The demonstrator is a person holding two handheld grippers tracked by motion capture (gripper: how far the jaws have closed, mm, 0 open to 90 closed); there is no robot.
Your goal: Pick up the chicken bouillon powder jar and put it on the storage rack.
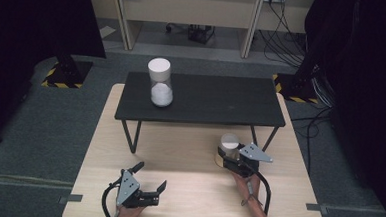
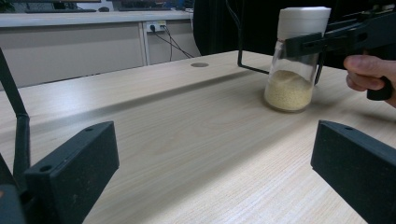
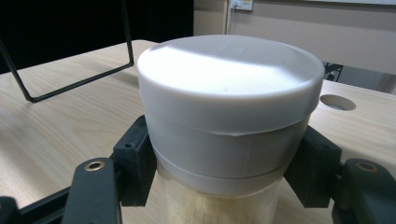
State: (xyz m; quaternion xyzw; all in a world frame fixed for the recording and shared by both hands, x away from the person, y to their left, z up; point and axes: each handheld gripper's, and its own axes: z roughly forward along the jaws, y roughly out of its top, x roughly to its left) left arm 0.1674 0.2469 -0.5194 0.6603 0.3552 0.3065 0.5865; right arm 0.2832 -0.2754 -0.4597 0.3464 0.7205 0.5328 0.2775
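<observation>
A glass jar (image 1: pixel 228 143) with a white lid and pale yellow grains stands on the light wooden table (image 1: pixel 178 153), right of centre. My right gripper (image 1: pixel 230 158) is shut on the jar, its pads pressing both sides just under the lid. The right gripper view shows the jar (image 3: pixel 229 112) close up between the jaws of that gripper (image 3: pixel 224 168). My left gripper (image 1: pixel 151 175) rests open near the front edge with nothing between its jaws. In the left gripper view the gripper (image 2: pixel 215 163) looks across bare wood at the jar (image 2: pixel 289 74) and the right gripper (image 2: pixel 322 42).
A low black shelf on wire legs (image 1: pixel 221 102) stands across the back of the table. A second white-lidded jar (image 1: pixel 160 84) with white powder sits on its left part. A cable hole (image 3: pixel 337 101) is cut into the tabletop. Carpet and cables surround the table.
</observation>
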